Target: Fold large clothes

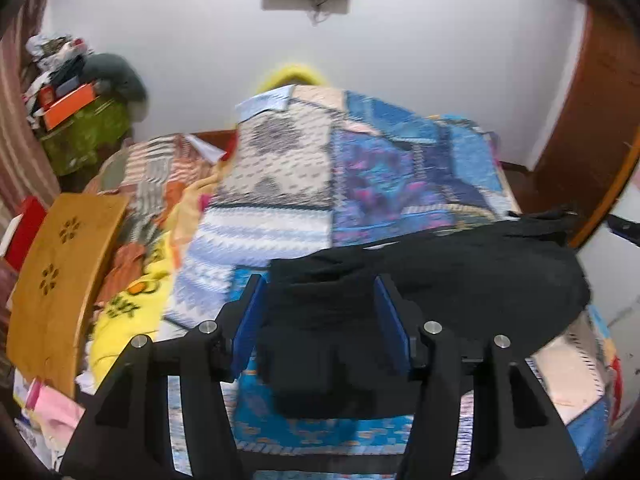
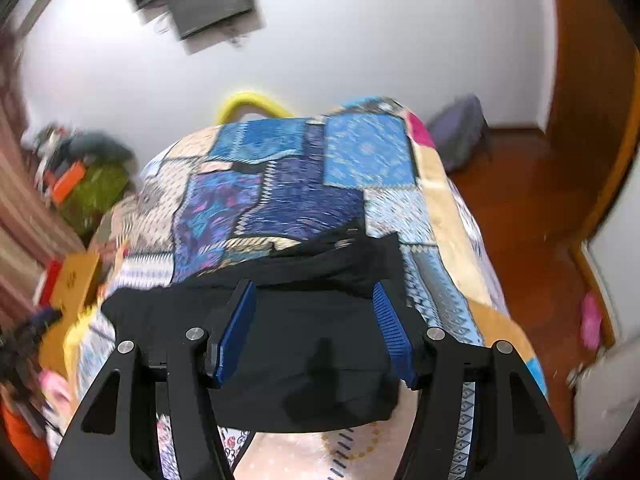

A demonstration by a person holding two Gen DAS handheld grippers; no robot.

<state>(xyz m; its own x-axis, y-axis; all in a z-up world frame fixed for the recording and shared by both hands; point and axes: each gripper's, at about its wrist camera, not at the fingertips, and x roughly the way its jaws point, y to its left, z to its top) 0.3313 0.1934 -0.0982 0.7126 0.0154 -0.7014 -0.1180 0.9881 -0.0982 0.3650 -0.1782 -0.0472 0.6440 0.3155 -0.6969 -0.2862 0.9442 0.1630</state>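
Note:
A black garment [image 1: 460, 280] lies in a folded heap on the patchwork quilt [image 1: 360, 168] of a bed, stretching off to the right in the left wrist view. My left gripper [image 1: 320, 284] hovers over its left end with the blue pads [image 1: 246, 328] apart; the cloth shows in the gap, and neither pad visibly presses it. In the right wrist view the same garment [image 2: 312, 380] lies across the quilt [image 2: 288, 184]. My right gripper [image 2: 314, 286] stands open above it, with its pads clear of the fabric.
A wooden board with flower cut-outs [image 1: 60, 280] and a yellow blanket [image 1: 128, 312] crowd the bed's left side. A cluttered pile with an orange box [image 1: 68, 108] stands at the back left. The wooden floor [image 2: 520, 200] and a purple bag [image 2: 460, 136] are to the right.

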